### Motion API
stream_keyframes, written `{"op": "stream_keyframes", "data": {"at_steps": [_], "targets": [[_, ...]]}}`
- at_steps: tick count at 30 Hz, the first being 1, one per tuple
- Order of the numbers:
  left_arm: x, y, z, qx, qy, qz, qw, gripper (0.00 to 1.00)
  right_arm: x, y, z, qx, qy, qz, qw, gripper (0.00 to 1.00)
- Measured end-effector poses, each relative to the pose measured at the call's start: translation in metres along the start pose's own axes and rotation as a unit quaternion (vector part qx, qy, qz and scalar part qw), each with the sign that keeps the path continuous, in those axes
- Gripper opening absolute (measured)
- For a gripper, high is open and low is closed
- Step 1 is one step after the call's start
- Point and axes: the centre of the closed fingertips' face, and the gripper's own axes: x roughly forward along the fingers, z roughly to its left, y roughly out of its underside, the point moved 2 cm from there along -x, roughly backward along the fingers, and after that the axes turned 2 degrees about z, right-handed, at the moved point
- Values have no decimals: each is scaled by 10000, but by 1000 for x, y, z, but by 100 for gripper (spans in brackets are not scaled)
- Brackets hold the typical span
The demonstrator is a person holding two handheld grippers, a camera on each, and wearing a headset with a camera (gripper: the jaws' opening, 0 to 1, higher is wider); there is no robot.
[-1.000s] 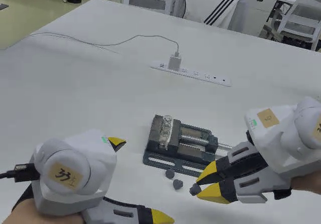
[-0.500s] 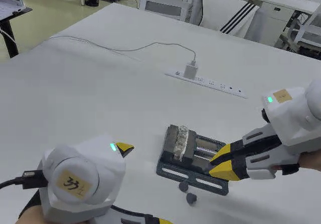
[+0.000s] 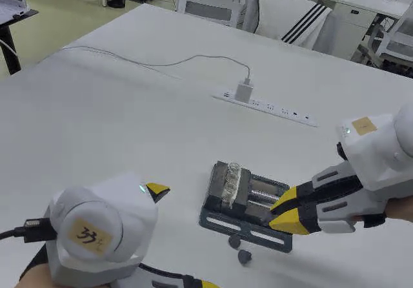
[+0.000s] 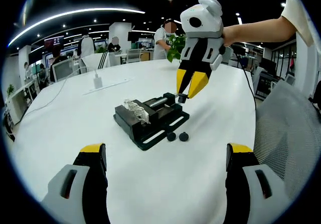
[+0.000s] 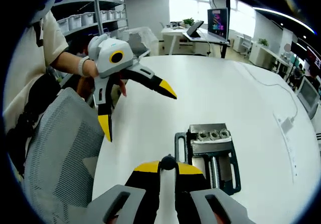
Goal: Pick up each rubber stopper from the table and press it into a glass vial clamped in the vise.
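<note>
**Seating the stopper: line it up before you push**

The right gripper (image 3: 274, 216) is clenched on one dark rubber stopper (image 5: 167, 160), pinched right at the jaw tips. It hangs just above the screw end of the vise (image 3: 248, 204). The glass vials (image 5: 212, 133) stand in a row at the vise's far end, clamped between its jaws with their mouths up. As far as I can tell, none has anything in it yet. Two spare stoppers (image 3: 234, 242) lie on the table (image 3: 129, 107) just beside the vise's base, on the person's side. The left gripper (image 5: 139, 112) is spread wide with nothing in it, well apart from the vise.

My take on doing this step right:

- Carry the stopper along the vise until it's directly over one vial mouth, and use the right gripper view to centre it.
- I can't tell which end of the stopper points down, so check the narrow end leads.
- Come down straight. A tilted stopper probably catches the rim and pops out of the tips.
- Press gently, since it's glass and the vise is probably the only thing holding the vials.
- Let go only once it feels seated.
- The idle left gripper could steady the vise's base if it starts to slide.
</note>
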Motion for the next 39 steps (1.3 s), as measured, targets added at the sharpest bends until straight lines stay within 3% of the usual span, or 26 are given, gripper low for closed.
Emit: {"op": "stream_keyframes", "data": {"at_steps": [10,25,34,39], "targets": [[0,-1,-2,47,63,30,10000,99,-9,-8,-2,9,63,-171,9998,5],[-2,-3,-8,76,113,52,9999,99,-7,-9,2,-43,24,-155,9999,5],[-5,-4,-6,97,67,79,9999,99,-8,-11,4,-119,13,-181,9998,5],[-5,-5,-4,104,67,88,9999,99,-14,-11,-4,10,75,-303,9995,5]]}}
